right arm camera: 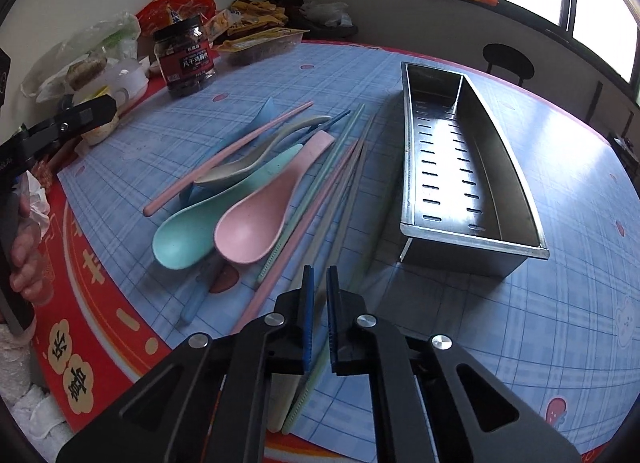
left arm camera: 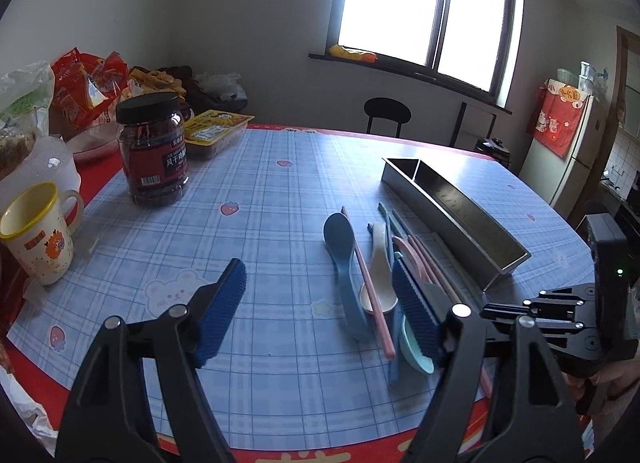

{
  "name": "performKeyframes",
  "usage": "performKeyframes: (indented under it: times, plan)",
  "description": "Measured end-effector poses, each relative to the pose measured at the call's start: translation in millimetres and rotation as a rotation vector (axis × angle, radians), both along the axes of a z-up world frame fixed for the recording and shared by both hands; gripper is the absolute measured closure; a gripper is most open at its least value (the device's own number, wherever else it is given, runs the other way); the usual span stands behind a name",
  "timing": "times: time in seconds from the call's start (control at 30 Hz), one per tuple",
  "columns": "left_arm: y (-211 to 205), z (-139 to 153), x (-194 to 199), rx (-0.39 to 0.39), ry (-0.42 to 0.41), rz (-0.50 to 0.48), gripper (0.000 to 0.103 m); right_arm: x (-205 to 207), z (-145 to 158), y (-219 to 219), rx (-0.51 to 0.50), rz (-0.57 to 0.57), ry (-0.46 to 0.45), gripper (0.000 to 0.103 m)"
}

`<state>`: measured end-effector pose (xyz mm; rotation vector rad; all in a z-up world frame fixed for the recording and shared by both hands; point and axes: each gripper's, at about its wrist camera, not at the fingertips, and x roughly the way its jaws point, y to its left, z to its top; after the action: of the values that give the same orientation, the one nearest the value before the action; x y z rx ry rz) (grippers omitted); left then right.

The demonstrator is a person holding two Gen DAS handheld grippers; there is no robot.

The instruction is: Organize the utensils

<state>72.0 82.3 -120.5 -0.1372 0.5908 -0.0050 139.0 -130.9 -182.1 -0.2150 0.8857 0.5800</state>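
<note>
The right tool (right arm camera: 319,283) has its fingers almost together over chopstick (right arm camera: 320,199) ends; a grip is hard to make out. Ahead-left lie the pink spoon (right arm camera: 256,223) and green spoon (right arm camera: 188,237); the metal tray (right arm camera: 472,231) sits ahead-right. The left tool (left arm camera: 320,303) is wide apart, half hiding spoons.
</note>
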Motion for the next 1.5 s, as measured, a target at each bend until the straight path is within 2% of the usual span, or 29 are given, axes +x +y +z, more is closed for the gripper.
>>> performKeyframes:
  times: [0.13, 0.5, 0.57, 0.7, 0.87, 1.03, 1.2, 1.3, 1.5]
  plan:
    - [1, -1, -1, 0.007, 0.000, -0.009, 0.035, 10, -2, 1, 0.009, -0.024, 0.017, 0.096]
    - [-4, -8, 7, 0.002, 0.033, -0.041, 0.044, 17, -9, 8, -0.023, -0.035, -0.028, 0.092]
    - [-5, -10, 10, -0.021, 0.045, -0.054, 0.048, 16, -9, 8, -0.021, -0.033, -0.033, 0.092]
    - [-9, -16, 20, -0.053, 0.076, -0.084, 0.062, 15, -9, 5, -0.001, -0.029, -0.027, 0.093]
    - [-22, -20, 39, -0.029, 0.113, -0.149, 0.083, 14, -8, 4, -0.001, -0.026, -0.028, 0.093]
    - [-28, -22, 74, -0.063, 0.179, -0.211, 0.089, 14, -8, 5, 0.000, -0.027, -0.027, 0.093]
    - [-32, -39, 100, -0.107, 0.275, -0.219, 0.091, 14, -8, 5, 0.002, -0.027, -0.025, 0.093]
    - [-36, -46, 108, -0.063, 0.300, -0.192, 0.091, 15, -7, 4, 0.009, -0.027, -0.020, 0.093]
    - [-49, -56, 113, 0.074, 0.316, -0.167, 0.091, 15, -7, 3, 0.009, -0.026, -0.021, 0.093]
